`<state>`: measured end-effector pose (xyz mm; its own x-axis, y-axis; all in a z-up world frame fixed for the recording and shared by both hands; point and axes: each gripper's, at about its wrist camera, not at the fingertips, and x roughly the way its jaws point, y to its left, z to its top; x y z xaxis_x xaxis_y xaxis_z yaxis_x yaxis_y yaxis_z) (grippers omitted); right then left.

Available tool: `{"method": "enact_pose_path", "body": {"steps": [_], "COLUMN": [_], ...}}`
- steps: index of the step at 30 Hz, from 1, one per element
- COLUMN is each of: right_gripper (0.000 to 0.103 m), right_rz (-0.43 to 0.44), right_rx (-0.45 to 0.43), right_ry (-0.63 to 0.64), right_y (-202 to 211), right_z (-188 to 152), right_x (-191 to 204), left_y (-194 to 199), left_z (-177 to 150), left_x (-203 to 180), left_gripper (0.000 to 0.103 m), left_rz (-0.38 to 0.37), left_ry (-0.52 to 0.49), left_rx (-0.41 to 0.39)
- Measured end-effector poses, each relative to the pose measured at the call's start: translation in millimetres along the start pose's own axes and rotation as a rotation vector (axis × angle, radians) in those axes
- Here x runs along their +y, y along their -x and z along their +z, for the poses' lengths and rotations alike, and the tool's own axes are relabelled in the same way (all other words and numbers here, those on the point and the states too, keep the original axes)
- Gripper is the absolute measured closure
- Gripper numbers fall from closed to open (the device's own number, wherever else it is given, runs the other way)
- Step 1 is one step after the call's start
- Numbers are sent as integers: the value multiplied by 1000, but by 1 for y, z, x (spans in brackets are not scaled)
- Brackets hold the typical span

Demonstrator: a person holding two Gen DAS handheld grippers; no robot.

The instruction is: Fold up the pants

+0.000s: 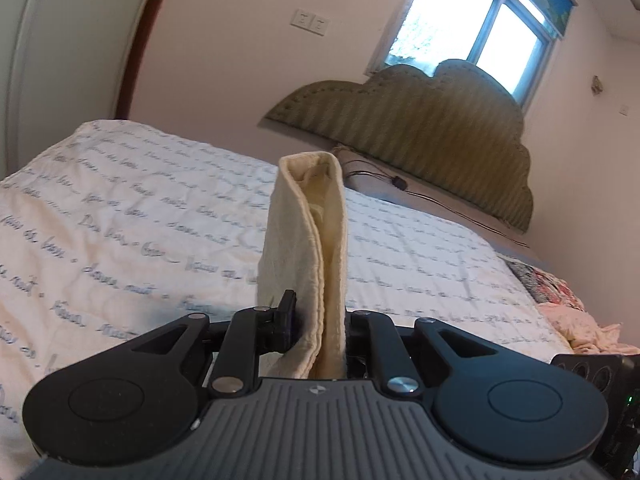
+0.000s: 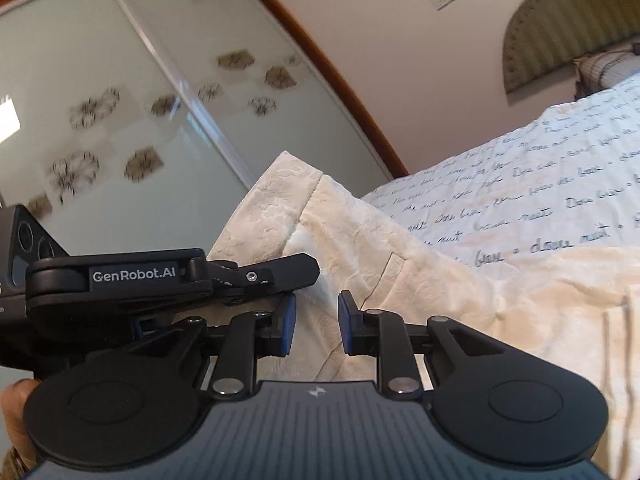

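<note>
From the left wrist camera, the left hand-held gripper (image 1: 318, 324) is pinching a thick fold of the cream pants (image 1: 308, 248). The cloth runs up from between the two fingers and stands nearly upright in front of the camera, its hemmed edge curling over at the top. The left finger pad (image 1: 287, 322) presses against the fabric; the right finger is mostly hidden behind the fold. Behind the raised cloth lies the bed (image 1: 132, 216), covered in a white quilt printed with lines of script. At its far end are a green striped headboard (image 1: 420, 120) and a pillow (image 1: 384, 188) with a dark cord across it. A window (image 1: 476, 28) sits above the headboard and a double light switch (image 1: 311, 22) on the wall to its left. A crumpled pink cloth (image 1: 584, 324) lies at the bed's right edge.

From the right wrist camera, the right hand-held gripper (image 2: 316, 330) has its blue-padded fingers (image 2: 287, 330) spread apart, with the pants (image 2: 360, 248) lying in the gap and beyond it; neither pad clearly touches the fabric. The pants drape down to the right onto the bed (image 2: 560, 184). The left hand-held gripper (image 2: 224, 276), marked GenRobot.AI, reaches in from the left, its tip against the cloth just above the right one's left finger. Frosted wardrobe doors (image 2: 120, 112) with flower motifs fill the background.
</note>
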<state>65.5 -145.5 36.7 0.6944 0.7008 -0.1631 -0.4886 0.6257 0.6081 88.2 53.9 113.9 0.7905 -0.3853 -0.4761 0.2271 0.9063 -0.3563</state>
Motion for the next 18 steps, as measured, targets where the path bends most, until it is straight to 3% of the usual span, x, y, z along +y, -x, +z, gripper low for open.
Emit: {"method": "enact_pose_path", "body": {"steps": [7, 18], "right_gripper": [81, 81], "right_rz": [-56, -176], "right_rx": [-119, -241], "right_ry": [-61, -222], "right_y": [52, 131], "right_z": [27, 32], "right_x": [-43, -116], "left_y": [-31, -101], "left_z": [-11, -51], "left_x": [-76, -166], "left_gripper": [83, 77], "left_rz": [-80, -182], "left_ry": [-87, -150], "left_rx": [38, 129]}}
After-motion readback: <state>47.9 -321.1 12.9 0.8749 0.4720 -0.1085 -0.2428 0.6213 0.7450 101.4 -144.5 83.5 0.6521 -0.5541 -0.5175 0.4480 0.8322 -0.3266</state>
